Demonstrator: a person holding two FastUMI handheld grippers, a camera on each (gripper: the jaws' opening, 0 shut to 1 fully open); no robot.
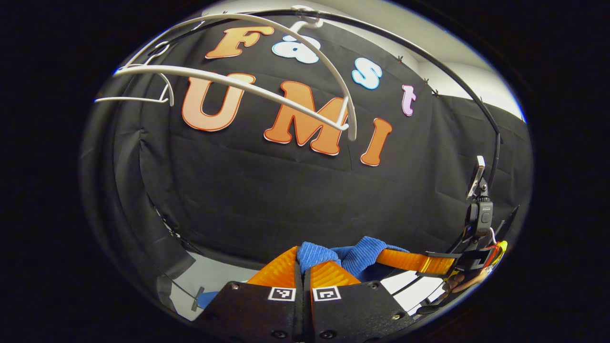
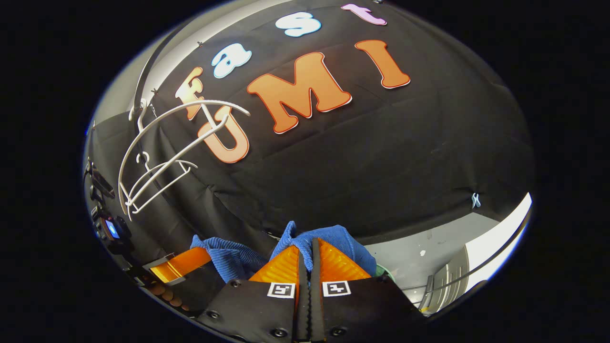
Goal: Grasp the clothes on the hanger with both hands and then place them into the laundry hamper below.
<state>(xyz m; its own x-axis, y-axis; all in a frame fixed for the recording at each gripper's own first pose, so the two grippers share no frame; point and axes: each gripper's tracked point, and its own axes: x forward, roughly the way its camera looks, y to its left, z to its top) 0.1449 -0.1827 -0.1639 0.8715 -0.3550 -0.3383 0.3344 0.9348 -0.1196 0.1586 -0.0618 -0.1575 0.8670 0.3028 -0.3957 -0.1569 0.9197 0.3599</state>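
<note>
My left gripper (image 1: 303,270) and right gripper (image 2: 309,259) were both clamped on the blue ribbed garment (image 1: 353,257), bunched between them below the bare white hangers (image 1: 267,90) on the black rail (image 1: 429,52).

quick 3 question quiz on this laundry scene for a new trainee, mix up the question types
1. True or false: the white hangers are bare, with no clothes on them.
2. Multiple choice: what is the left gripper doing? A) hanging open B) shut on the blue cloth C) gripping a hanger
3. Short answer: what is pinched between the fingers of the right gripper?

Key
1. True. The hangers hang bare above, in front of the black wall.
2. B. Its orange fingers are closed with blue fabric bunched at the tips.
3. The same blue cloth, held at its other end and stretched between the two grippers.
</note>
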